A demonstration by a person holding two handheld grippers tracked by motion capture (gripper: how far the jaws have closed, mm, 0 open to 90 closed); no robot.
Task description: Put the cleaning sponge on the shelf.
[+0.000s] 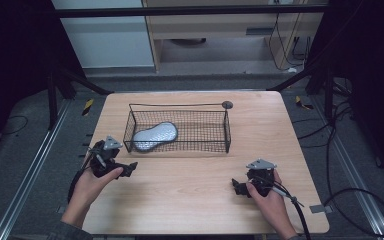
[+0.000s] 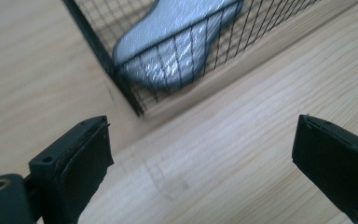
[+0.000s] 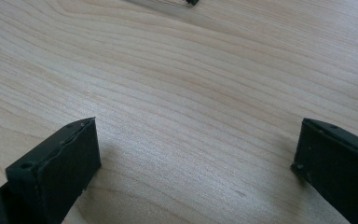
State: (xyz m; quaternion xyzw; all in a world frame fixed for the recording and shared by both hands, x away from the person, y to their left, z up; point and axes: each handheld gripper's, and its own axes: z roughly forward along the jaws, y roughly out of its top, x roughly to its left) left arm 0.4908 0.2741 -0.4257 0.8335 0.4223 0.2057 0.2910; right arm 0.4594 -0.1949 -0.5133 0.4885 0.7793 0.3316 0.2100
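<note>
A black wire mesh basket (image 1: 178, 131) stands on the wooden table (image 1: 205, 195). Inside it, at the left end, lies a silver-grey peanut-shaped pad (image 1: 154, 136). In the left gripper view the same pad (image 2: 168, 42) shows through the basket's near corner (image 2: 121, 88). My left gripper (image 1: 130, 169) is low over the table just in front of that corner, jaws wide apart with bare wood between them. My right gripper (image 1: 236, 188) rests near the table's front right, jaws spread over bare wood (image 3: 191, 116).
A small dark round knob (image 1: 227, 104) tops the basket's far right corner. Black frame bars and cables (image 1: 350, 200) lie around the table on the floor. Open wood stretches between the two grippers.
</note>
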